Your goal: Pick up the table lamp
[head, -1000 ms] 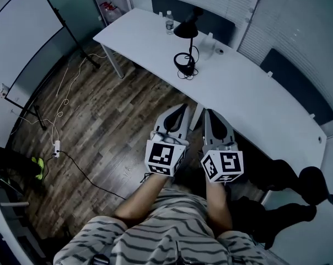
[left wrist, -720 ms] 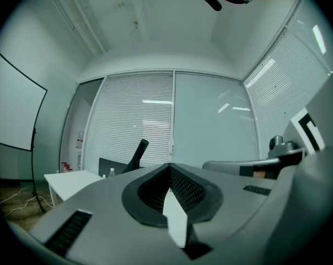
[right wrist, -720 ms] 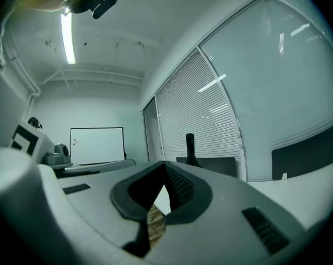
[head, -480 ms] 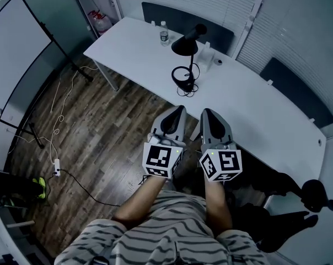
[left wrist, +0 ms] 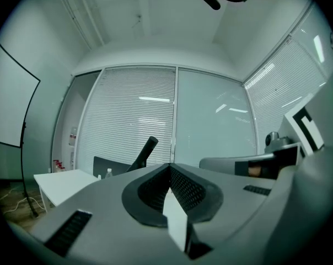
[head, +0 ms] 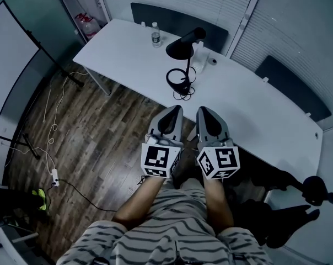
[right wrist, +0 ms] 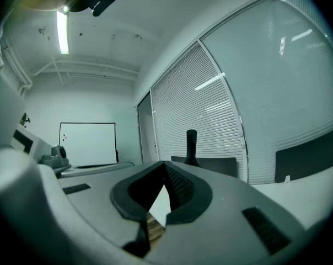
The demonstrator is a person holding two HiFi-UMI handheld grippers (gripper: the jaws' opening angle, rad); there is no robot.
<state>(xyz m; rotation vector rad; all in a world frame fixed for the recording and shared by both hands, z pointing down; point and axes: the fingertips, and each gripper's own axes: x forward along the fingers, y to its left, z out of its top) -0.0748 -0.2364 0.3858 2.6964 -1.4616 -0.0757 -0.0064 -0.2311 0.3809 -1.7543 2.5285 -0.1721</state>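
The black table lamp with a cone shade, thin stem and ring base [head: 178, 48] stands on the white table [head: 254, 109], well ahead of the left tool [head: 176, 110] and right tool [head: 202, 110], both shut and empty. It looks light and top-heavy; the stiff stem seems the best place to hold.

Bare bench [head: 117, 48] top lies open left of the table lamp [head: 183, 65] and wider to its right; a water bottle [head: 155, 38] stands back-left near the far edge; a pale container [head: 198, 57] sits just beside the lamp's right; the lamp's loose cable [head: 183, 95] loops at the near edge; dark panels [head: 172, 18] line the far side.
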